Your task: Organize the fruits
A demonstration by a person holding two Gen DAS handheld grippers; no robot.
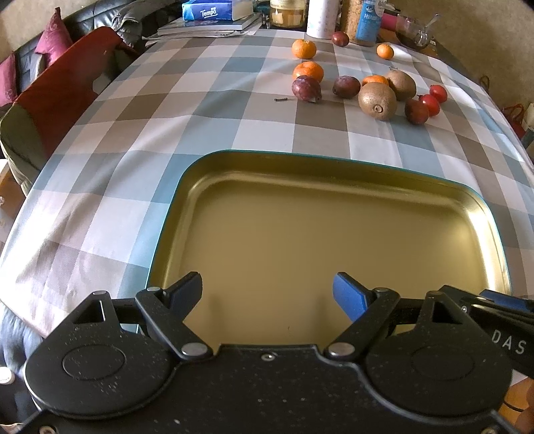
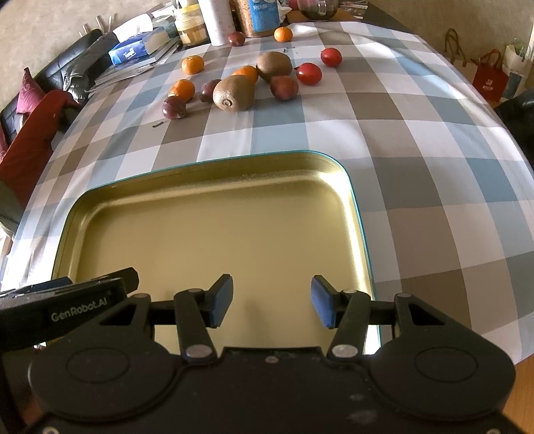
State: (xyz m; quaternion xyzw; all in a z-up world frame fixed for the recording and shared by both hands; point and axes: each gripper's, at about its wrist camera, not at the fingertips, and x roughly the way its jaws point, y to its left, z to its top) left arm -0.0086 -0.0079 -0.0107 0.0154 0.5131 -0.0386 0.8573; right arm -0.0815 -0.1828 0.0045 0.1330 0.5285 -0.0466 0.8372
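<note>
A shallow gold metal tray (image 1: 187,187) (image 2: 360,213) with a teal rim lies on the checked tablecloth, holding nothing. Beyond it lie loose fruits: two brown kiwis (image 1: 377,100) (image 2: 233,92), several mandarins (image 1: 308,70) (image 2: 183,89), dark plums (image 1: 306,88) (image 2: 173,106) and red tomatoes (image 1: 430,104) (image 2: 309,73). My left gripper (image 1: 268,293) hovers open over the tray's near part, nothing between its fingers. My right gripper (image 2: 272,302) is open too, over the tray's near right side. Part of the other gripper shows at each view's edge.
At the table's far end stand a blue tissue pack (image 1: 207,10) on books, a jar (image 2: 191,26), a white roll (image 1: 322,16) and a blue-labelled container (image 2: 263,15). A red-draped chair (image 1: 63,90) and black sofa are to the left; bags (image 2: 489,78) stand on the right.
</note>
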